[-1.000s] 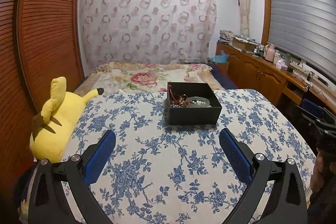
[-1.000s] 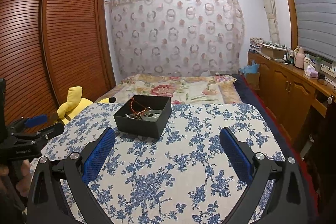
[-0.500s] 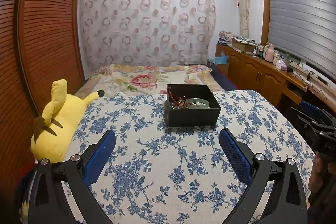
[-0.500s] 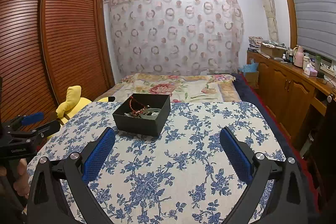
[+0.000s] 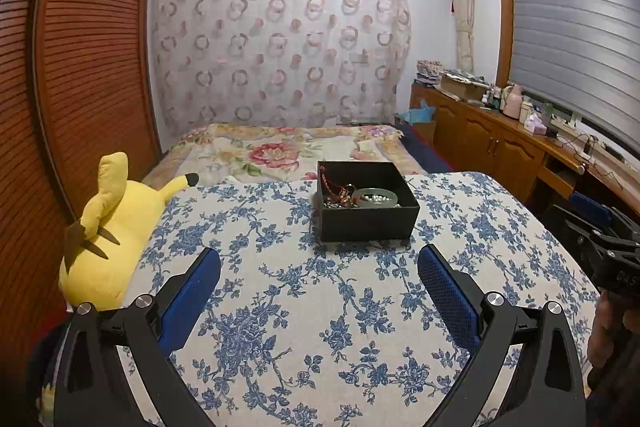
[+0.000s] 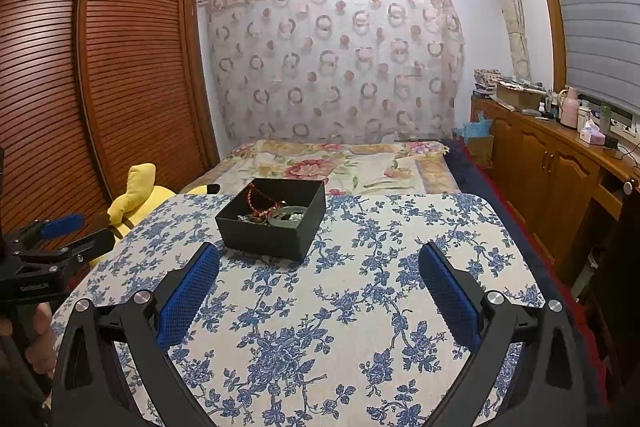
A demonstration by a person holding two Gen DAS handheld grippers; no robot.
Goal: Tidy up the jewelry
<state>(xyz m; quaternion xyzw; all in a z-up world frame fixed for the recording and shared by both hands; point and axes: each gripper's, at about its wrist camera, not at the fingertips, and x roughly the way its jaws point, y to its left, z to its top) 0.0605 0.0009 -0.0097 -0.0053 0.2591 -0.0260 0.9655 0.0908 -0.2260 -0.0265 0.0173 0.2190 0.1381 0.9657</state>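
Observation:
A black open box (image 5: 368, 223) stands on the far part of a table with a blue-flowered cloth (image 5: 304, 307). It holds a red beaded string (image 5: 340, 189), a pale green bangle (image 5: 376, 197) and small silvery pieces. The box also shows in the right wrist view (image 6: 272, 233), left of centre. My left gripper (image 5: 319, 259) is open and empty, well short of the box. My right gripper (image 6: 319, 259) is open and empty, nearer than the box and to its right.
A yellow plush toy (image 5: 108, 227) lies at the table's left edge. A bed with a flowered cover (image 5: 280, 147) lies beyond the table. A wooden wardrobe (image 6: 100, 67) is on the left, a wooden sideboard (image 6: 560, 163) on the right.
Both grippers have drawn back and tilted slightly, so the box sits a little farther and lower in view. Both stay open.

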